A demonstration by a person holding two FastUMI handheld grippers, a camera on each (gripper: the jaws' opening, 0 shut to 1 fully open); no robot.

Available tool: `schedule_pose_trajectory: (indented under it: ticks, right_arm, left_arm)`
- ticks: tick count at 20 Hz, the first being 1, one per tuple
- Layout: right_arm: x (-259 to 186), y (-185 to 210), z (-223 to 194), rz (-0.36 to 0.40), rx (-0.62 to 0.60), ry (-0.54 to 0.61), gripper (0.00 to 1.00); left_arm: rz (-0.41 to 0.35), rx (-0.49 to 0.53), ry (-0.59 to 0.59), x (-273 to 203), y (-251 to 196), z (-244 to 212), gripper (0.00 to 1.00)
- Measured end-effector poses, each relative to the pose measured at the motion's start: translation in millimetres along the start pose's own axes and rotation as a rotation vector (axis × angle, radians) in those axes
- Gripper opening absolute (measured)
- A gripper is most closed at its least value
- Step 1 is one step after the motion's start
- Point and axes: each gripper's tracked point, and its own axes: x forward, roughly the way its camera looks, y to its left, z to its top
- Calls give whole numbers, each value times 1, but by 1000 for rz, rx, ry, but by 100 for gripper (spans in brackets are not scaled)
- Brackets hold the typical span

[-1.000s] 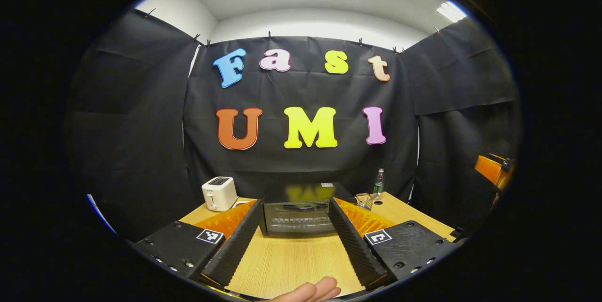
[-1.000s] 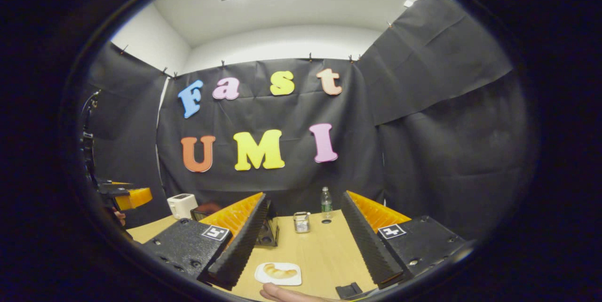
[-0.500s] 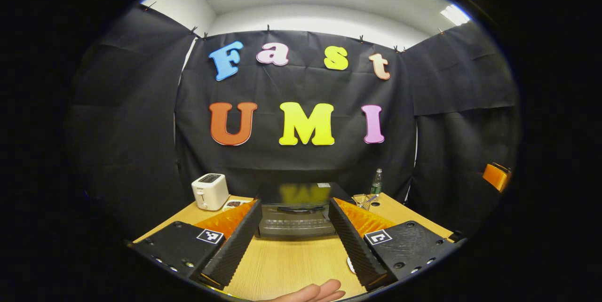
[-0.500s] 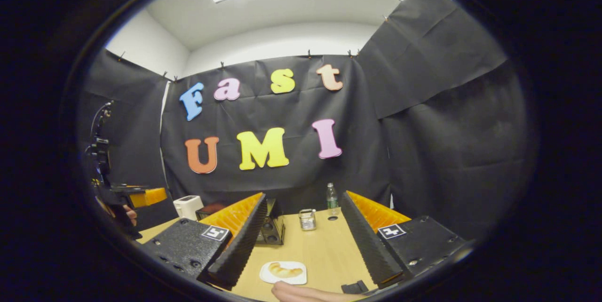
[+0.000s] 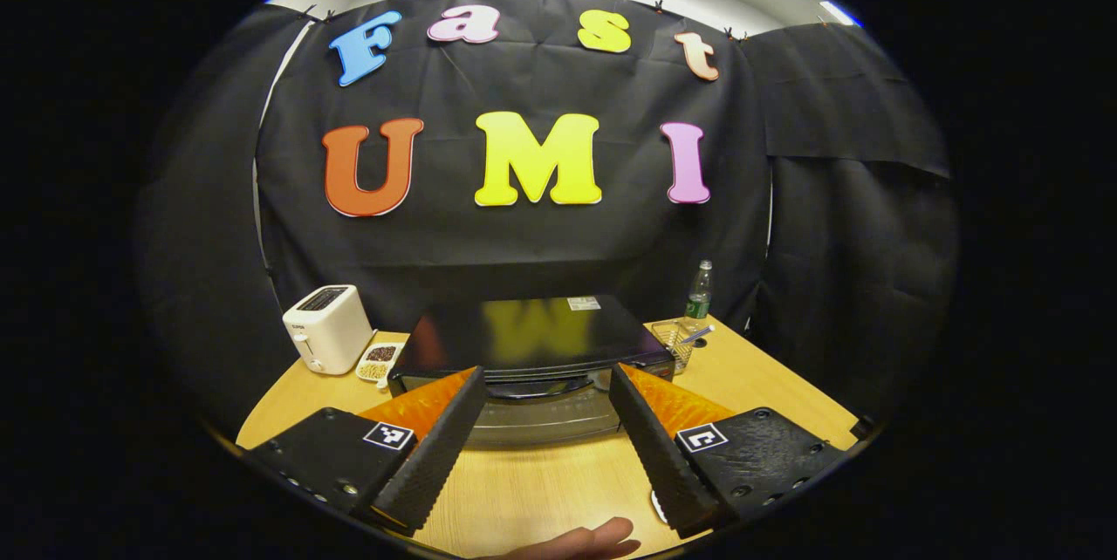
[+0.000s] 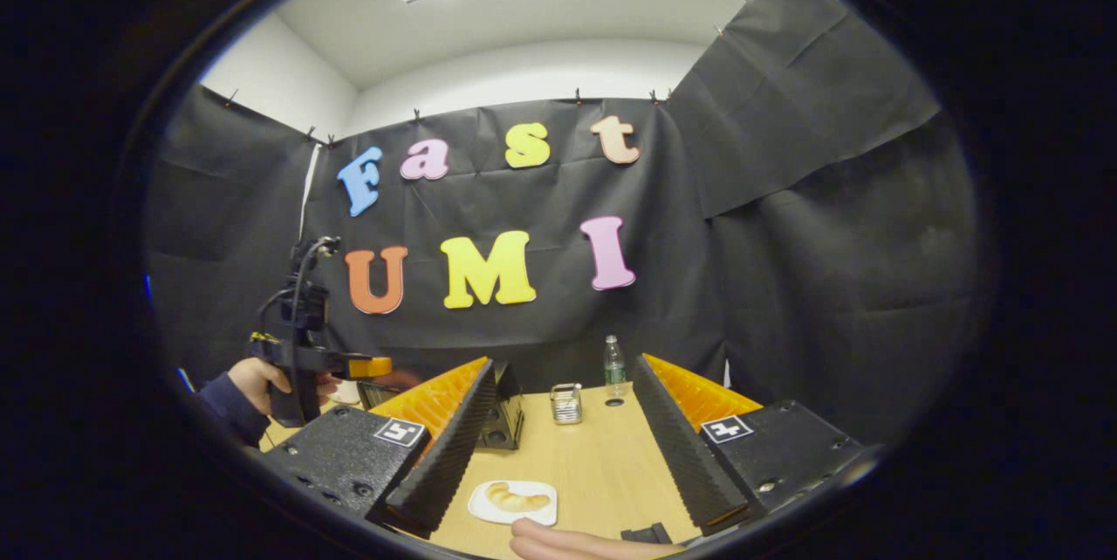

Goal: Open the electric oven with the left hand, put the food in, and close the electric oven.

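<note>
Left claw (image 5: 543, 394) wide, empty, oven (image 5: 532, 359) at 12 o'clock, door shut. Right claw (image 6: 565, 420) wide, croissant (image 6: 517, 499) on plate (image 6: 478, 509) at 6. Nothing done yet.

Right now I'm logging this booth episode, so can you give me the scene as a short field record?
oven: black, on the table, door shut
left gripper: open, facing the oven door, not touching
right gripper: open, empty
food: croissant on a white plate, on the table
other items: white toaster, bottle
</note>
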Motion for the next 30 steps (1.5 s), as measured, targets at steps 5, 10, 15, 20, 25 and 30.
schedule_pose_trajectory:
  ticks: [5, 10, 15, 20, 25, 30]
  right_arm:
    - [2, -9, -10, -16, -42, 11, 96]
    - [9, -1, -24, 34, -6, 23, 96]
    - [10, 0, -31, 60, 14, 41, 96]
    - [-1, -5, -26, 24, 19, 57, 96]
    - [-15, 11, -17, 61, 16, 47, 96]
    - [-23, 24, -17, 88, 13, 49, 96]
  left_arm:
    - [22, -9, 18, 53, 12, -13, 94]
    - [26, 14, 43, 80, 6, -36, 94]
    - [47, 37, 108, 81, 4, -53, 99]
    - [73, -23, 95, 64, 5, -58, 100]
    - [87, -34, 89, 30, -1, -80, 100]
    - [131, -34, 88, 4, -9, -111, 99]
